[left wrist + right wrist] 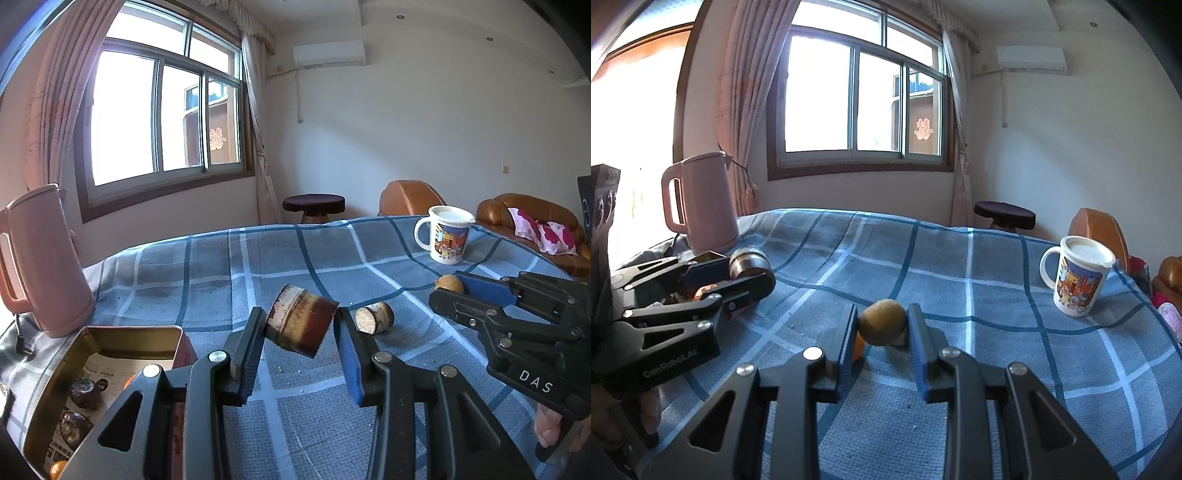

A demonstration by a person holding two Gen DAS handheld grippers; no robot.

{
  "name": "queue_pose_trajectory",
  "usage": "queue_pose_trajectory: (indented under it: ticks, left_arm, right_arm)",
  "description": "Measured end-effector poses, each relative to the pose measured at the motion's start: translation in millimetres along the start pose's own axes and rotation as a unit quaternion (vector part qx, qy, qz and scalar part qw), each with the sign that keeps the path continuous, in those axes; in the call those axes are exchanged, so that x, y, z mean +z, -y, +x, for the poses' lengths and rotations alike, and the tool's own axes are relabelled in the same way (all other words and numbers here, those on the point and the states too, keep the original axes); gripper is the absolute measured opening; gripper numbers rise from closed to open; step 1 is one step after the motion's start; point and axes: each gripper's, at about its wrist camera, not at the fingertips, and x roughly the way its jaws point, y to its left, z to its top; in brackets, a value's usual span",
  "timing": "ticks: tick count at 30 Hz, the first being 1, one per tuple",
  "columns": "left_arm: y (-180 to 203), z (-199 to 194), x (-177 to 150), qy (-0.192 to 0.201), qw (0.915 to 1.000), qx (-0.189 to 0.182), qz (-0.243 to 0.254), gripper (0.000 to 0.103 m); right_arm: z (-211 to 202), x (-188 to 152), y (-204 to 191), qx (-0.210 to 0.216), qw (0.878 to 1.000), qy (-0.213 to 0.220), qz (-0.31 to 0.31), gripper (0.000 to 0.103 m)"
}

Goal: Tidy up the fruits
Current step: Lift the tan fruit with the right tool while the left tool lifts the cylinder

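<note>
A: Fruits are mostly at the lower left of the left wrist view, inside the open gold-coloured rectangular metal tin (55, 373): two dark brown round fruits (85, 394) on printed paper and a small orange fruit (58, 470) at the bottom edge. I think the tin is the collecting place.

B: And in the middle?

A: The left gripper (299, 332) is closed on a short cylinder piece, dark red-brown with a pale band (301, 321). It looks like sugarcane, but I am not sure. It is tilted and lifted above the blue checked tablecloth (258, 266), probably so it can travel to the tin. A second, smaller cut piece with a pale end (373, 318) lies on the cloth just right of it.

B: The right side?

A: The right gripper (882, 325) is nearly shut on a round yellow-brown fruit (882, 322), held at its widest part so it does not slip. Something orange (858, 349) shows behind its left finger; I cannot tell what. The white cartoon mug (1076, 280) stands well apart at the right, and the pink electric kettle (701, 199) at the upper left.
</note>
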Motion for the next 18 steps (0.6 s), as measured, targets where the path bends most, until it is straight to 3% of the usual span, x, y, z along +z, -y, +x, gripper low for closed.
queue_pose_trajectory:
  ticks: [18]
  left_arm:
    - [-3.8,-12.4,-0.8,0.029,0.9995,0.008,-0.009,0.040]
  right_arm:
    - [-10.8,-0.7,-1.1,-0.004,1.000,0.029,0.000,0.030]
